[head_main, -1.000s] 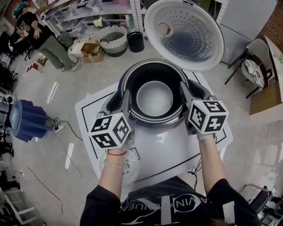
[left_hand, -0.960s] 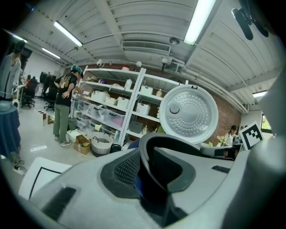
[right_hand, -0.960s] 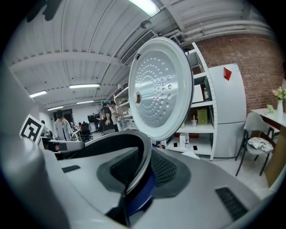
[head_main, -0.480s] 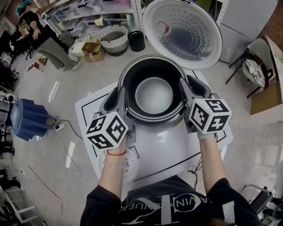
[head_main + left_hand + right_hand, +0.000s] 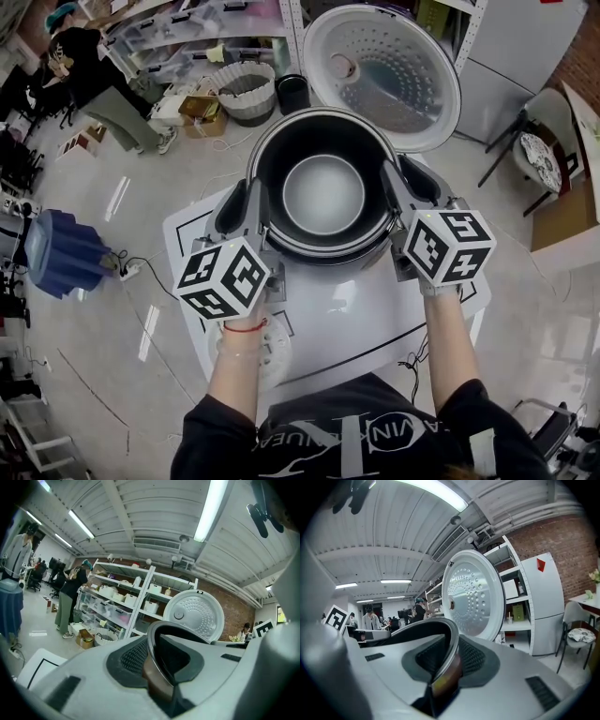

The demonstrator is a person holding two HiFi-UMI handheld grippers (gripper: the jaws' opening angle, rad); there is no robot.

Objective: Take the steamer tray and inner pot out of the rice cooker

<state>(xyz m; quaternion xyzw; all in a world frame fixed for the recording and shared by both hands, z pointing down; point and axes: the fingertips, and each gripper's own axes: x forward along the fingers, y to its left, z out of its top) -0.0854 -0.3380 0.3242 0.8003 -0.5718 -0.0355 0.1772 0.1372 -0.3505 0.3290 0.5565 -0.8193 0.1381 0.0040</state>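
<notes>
The dark inner pot hangs level above the rice cooker, whose round lid stands open behind it. My left gripper is shut on the pot's left rim; its jaws have just been closing, with the rim between them. My right gripper is shut on the right rim. In the left gripper view the rim runs between the pads of the left gripper. The right gripper view shows the rim pinched by the right gripper. A translucent round steamer tray lies on the white table, partly under my left forearm.
On the floor to the left stands a blue object with a power cable. A ribbed basket, a black bin and a cardboard box sit behind the table. A person stands far left; a chair is at right.
Both grippers have risen together with the inner pot. The pot has come up out of the cooker and looks larger and nearer in the head view.
</notes>
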